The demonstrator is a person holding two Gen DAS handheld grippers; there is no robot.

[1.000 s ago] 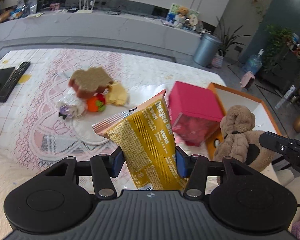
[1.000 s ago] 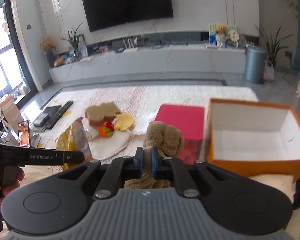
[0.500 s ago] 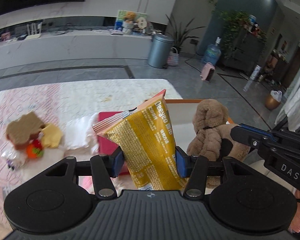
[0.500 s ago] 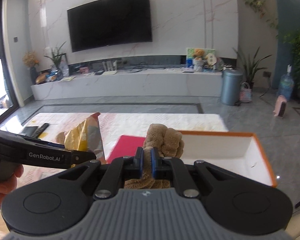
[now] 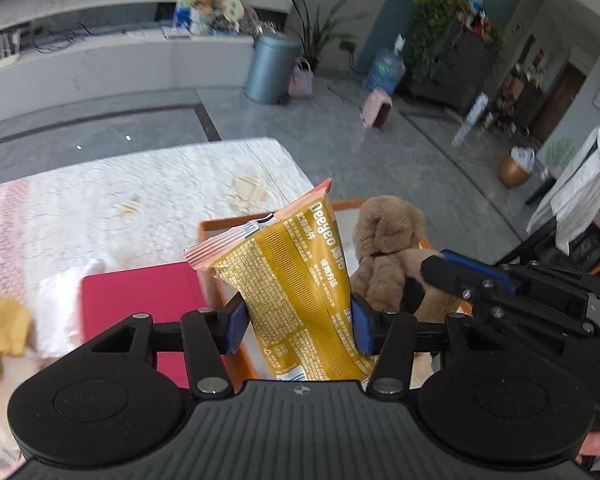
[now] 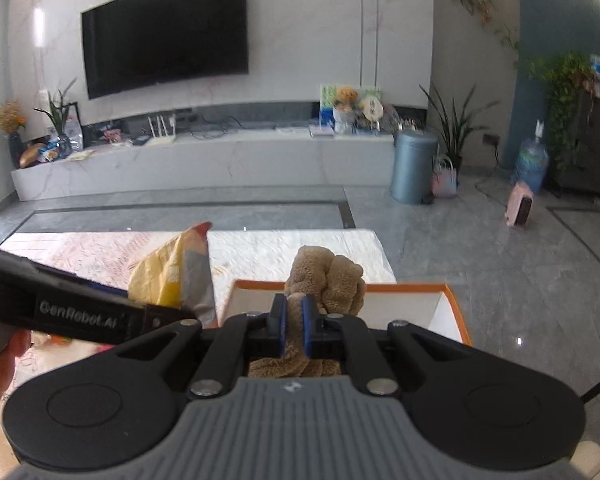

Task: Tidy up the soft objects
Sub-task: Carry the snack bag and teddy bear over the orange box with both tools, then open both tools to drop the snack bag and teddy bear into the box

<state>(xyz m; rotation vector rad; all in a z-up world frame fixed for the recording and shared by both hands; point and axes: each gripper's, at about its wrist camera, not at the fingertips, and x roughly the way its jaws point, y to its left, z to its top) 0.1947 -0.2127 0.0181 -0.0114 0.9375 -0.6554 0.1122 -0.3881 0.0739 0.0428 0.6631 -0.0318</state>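
My left gripper (image 5: pixel 297 325) is shut on a yellow snack bag (image 5: pixel 300 276) and holds it upright above the orange-rimmed white box (image 5: pixel 220 226). My right gripper (image 6: pixel 294 328) is shut on a brown plush toy (image 6: pixel 326 280) and holds it over the same box (image 6: pixel 454 312). In the left wrist view the plush toy (image 5: pixel 388 248) hangs just right of the bag, with the right gripper's body (image 5: pixel 512 284) beside it. In the right wrist view the bag (image 6: pixel 176 276) shows at left behind the left gripper's body (image 6: pixel 72 312).
A red box (image 5: pixel 140 300) lies left of the orange box on the white patterned cover (image 5: pixel 140 196). A yellow and red soft toy pile (image 5: pixel 0 332) sits at the far left. A grey bin (image 6: pixel 414 168) and a TV bench (image 6: pixel 200 160) stand beyond the grey floor.
Both grippers have swung right with their loads, from over the cover and toy pile to above the orange box. The bag and plush stay gripped.
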